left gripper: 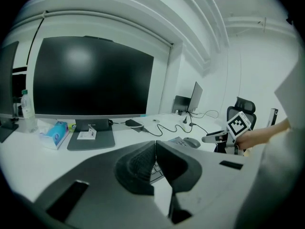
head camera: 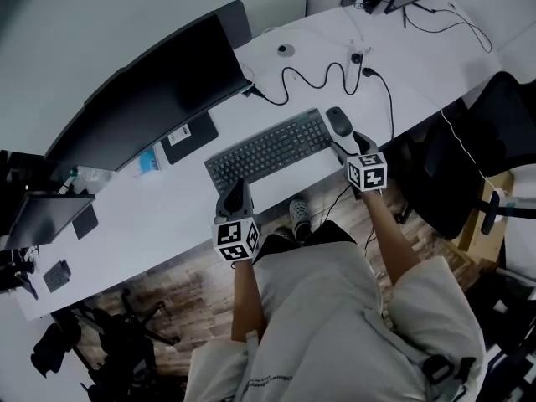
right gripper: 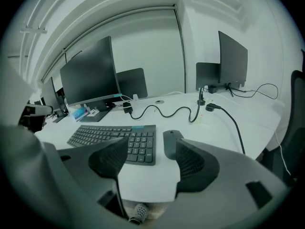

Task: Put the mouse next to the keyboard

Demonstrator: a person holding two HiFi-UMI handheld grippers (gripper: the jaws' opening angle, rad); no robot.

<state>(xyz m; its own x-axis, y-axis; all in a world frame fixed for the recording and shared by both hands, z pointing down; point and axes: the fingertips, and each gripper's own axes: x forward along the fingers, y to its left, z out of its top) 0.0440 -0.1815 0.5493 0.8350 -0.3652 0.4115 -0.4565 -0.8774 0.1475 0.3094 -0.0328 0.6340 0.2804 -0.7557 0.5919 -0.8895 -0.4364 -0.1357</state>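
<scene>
My right gripper [right gripper: 150, 159] was open and empty, my left gripper [left gripper: 155, 149] closed on nothing. The mouse [right gripper: 172, 142] lay just beside the keyboard [right gripper: 116, 137]; I judged a careless pass could knock it away.

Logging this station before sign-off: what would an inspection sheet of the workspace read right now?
Surface: white desk, no spills seen.
Job's things: mouse lies on the desk just right of the keyboard, not touching it.
Clutter: monitor, blue pack, bottle at the back.
Grippers: left gripper shut, empty; right gripper open, empty, short of the mouse.
Cables: black cable snakes behind the keyboard.
Surroundings: office chair at right, wooden floor below.
</scene>
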